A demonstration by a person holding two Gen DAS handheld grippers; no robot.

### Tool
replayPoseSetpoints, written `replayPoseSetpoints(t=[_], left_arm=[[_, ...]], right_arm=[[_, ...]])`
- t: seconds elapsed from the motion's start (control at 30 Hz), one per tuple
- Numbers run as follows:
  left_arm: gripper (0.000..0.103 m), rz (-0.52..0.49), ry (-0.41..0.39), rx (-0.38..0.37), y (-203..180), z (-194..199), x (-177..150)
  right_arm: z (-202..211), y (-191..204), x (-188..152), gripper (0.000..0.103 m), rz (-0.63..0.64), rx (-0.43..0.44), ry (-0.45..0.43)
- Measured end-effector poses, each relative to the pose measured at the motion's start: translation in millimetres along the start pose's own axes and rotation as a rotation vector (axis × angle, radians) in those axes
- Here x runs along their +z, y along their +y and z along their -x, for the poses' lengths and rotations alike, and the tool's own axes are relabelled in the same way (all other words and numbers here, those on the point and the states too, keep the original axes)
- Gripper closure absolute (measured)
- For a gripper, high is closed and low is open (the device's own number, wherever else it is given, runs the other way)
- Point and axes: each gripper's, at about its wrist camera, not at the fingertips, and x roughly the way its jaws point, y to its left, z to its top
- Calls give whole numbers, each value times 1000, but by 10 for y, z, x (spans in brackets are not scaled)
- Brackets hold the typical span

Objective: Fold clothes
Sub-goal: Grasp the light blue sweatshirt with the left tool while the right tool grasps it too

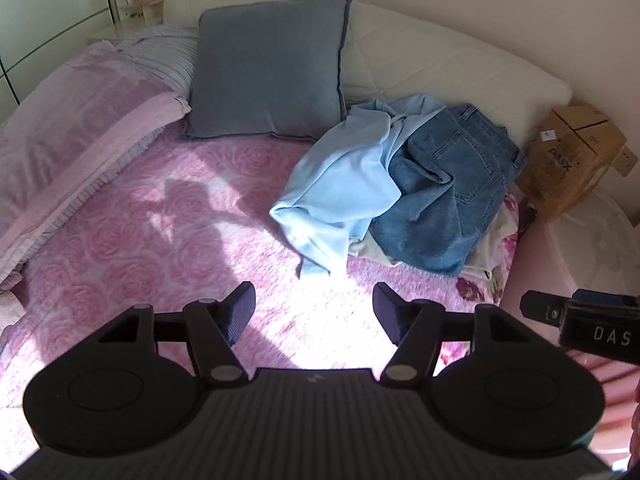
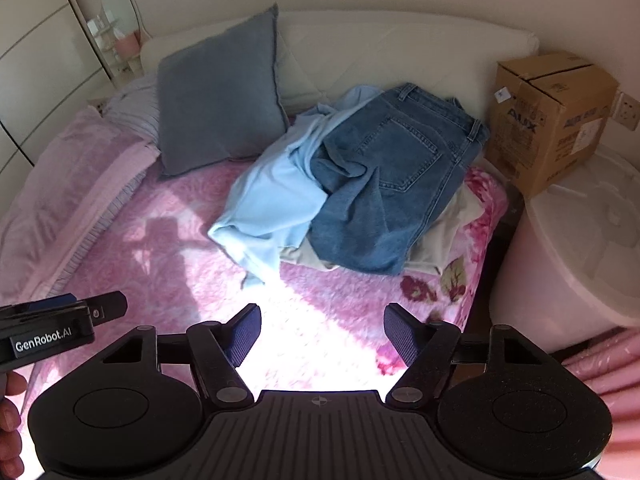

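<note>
While both tools hover over the pink blanket point(image 2: 168, 264), the left gripper point(image 1: 314, 312) and the right gripper point(image 2: 322, 332) stand with jaws spread and nothing between them. Unfolded clothes lie heaped near the far right corner of the bed: jeans point(image 2: 384, 184) on top, a light blue garment point(image 2: 272, 196) beside and partly under them, a cream piece point(image 2: 436, 240) beneath. Judged best: take the jeans first, pinching the waistband at two well-separated points, then drag them onto bare blanket.
</note>
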Motion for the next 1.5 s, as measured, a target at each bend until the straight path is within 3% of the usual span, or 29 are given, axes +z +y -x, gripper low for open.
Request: replayPoseSetpoints(t=[0.33,0.63,1.0,1.2,1.37,1.5], left_arm=[[42,10,32,11,-477,-917,930],[42,10,73,-2,-679,-1816,1544],[42,20,144,-16,-689,-2632,1820],[42,34,162,-45,-676,-2877,1860],[42,37,160,-99,-699,-2993,1826],[42,27,168,-84,-712,-3114,1762]], right_arm=[[-801,-489,992,34,38,20,53],[-1632,-745,1761,51,45,35,95],[-2577,-1044,2290,68,-40,62,132],[-2972,-1163,2536,70,-95,95,126],[-3212,-1261,2655,69,-209,183,131],[-3362,-1272,2653,69,-284,225,150]])
